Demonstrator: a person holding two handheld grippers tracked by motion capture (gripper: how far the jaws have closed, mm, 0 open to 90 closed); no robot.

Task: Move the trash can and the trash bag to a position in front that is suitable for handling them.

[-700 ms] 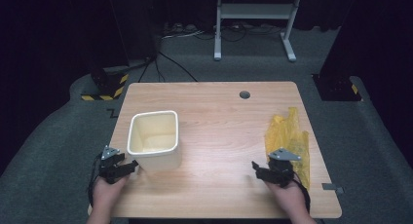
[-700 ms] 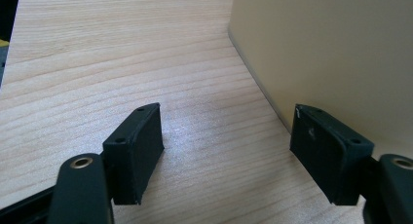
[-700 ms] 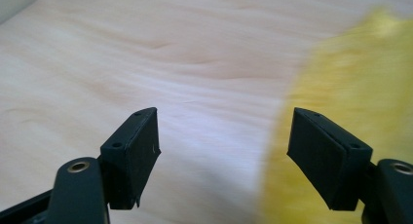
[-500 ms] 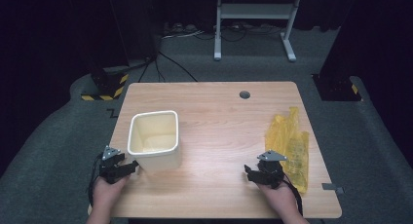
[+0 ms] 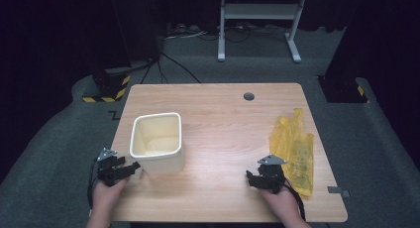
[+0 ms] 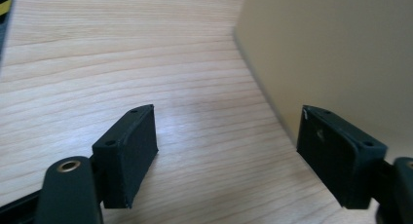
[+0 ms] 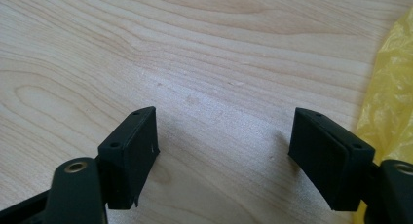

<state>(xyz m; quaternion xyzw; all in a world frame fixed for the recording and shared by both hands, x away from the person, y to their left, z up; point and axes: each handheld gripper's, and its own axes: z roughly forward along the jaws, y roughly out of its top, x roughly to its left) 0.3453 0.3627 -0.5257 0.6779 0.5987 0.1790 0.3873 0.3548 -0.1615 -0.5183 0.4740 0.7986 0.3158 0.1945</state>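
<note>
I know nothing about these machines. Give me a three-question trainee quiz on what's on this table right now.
1. True or false: the yellow plastic bag lies inside the cream bin.
2. Which gripper is next to the bin? A) left gripper B) right gripper
3. Fill in: between its open jaws, the right gripper has nothing but the bare wooden ____.

Key:
1. False. The bag lies flat on the table, at its right edge, apart from the bin.
2. A. The left gripper view shows the bin's wall right beside one jaw.
3. Table. The bag sits just off to the side.
</note>
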